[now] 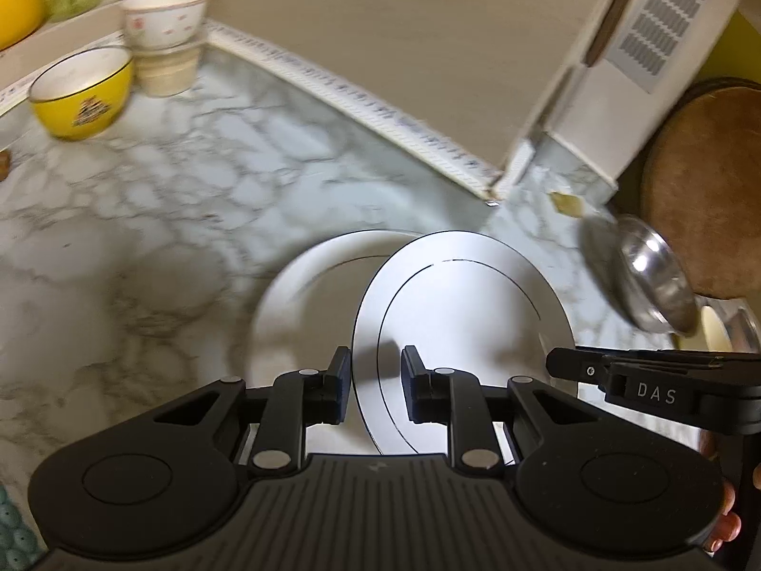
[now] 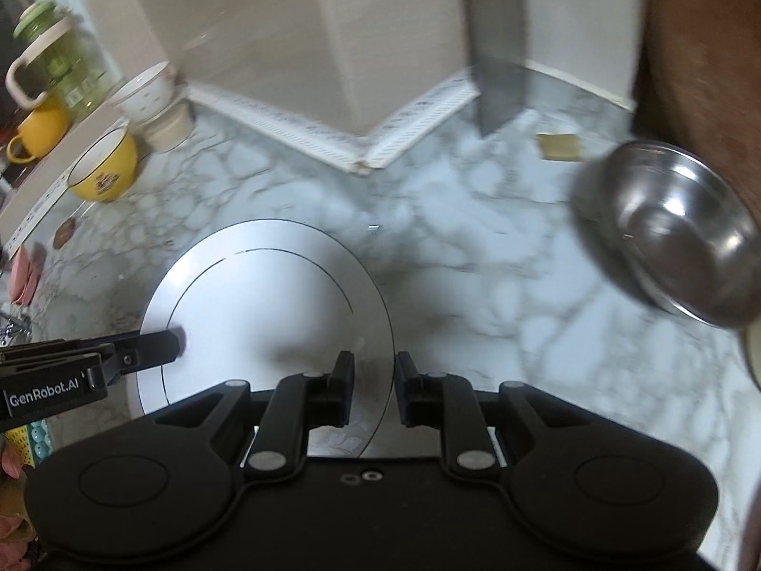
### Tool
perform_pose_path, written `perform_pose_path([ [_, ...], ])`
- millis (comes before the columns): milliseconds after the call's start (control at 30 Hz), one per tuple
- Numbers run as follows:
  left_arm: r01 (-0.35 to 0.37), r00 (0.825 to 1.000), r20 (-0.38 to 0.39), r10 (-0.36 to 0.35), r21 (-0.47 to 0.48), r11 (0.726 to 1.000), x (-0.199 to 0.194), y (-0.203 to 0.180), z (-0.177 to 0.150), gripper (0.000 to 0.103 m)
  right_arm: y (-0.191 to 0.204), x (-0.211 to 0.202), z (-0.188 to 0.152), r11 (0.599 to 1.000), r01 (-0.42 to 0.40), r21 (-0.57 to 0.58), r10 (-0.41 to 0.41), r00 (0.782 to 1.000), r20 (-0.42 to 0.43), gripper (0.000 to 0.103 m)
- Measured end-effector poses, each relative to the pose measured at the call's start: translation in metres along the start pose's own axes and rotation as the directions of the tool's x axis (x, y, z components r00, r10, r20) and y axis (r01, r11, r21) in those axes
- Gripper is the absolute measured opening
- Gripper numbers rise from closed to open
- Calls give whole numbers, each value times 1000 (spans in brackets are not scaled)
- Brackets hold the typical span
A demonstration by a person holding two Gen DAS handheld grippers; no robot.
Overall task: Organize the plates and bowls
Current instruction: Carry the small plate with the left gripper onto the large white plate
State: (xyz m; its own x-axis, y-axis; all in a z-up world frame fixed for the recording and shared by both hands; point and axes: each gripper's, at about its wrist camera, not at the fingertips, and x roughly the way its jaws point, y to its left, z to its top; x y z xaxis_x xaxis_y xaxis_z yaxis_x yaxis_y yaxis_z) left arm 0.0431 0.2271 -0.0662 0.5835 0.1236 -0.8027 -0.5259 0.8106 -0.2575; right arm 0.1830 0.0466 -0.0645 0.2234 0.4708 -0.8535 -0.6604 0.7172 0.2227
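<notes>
Two grippers share one white plate [image 1: 456, 323]: our left gripper [image 1: 371, 385] is nearly closed on its left rim, our right gripper [image 2: 373, 388] on its right rim, and it's carried above the marble counter [image 2: 475, 247]. Looks like mid-transfer; next we need a level set-down. Only the left view shows a second plate [image 1: 304, 285] beneath. The right view shows the steel bowl [image 2: 666, 233] more fully.

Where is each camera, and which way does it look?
Left wrist: on the left gripper, looking down at the plate on the counter; the right gripper and fingers show.
Right wrist: on the right gripper, looking down at the plate; the left gripper shows.
Both see: the plate, yellow bowl, steel bowl.
</notes>
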Motion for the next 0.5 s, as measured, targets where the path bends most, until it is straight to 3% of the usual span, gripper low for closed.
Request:
perform_pose_path([
  [200, -38, 999, -37, 37, -27, 999, 15, 22, -4, 21, 22, 24, 4, 999, -7, -34, 6, 999, -33, 20],
  [500, -54, 997, -47, 54, -7, 999, 24, 22, -3, 21, 25, 40, 4, 999, 1, -39, -3, 998, -61, 20],
])
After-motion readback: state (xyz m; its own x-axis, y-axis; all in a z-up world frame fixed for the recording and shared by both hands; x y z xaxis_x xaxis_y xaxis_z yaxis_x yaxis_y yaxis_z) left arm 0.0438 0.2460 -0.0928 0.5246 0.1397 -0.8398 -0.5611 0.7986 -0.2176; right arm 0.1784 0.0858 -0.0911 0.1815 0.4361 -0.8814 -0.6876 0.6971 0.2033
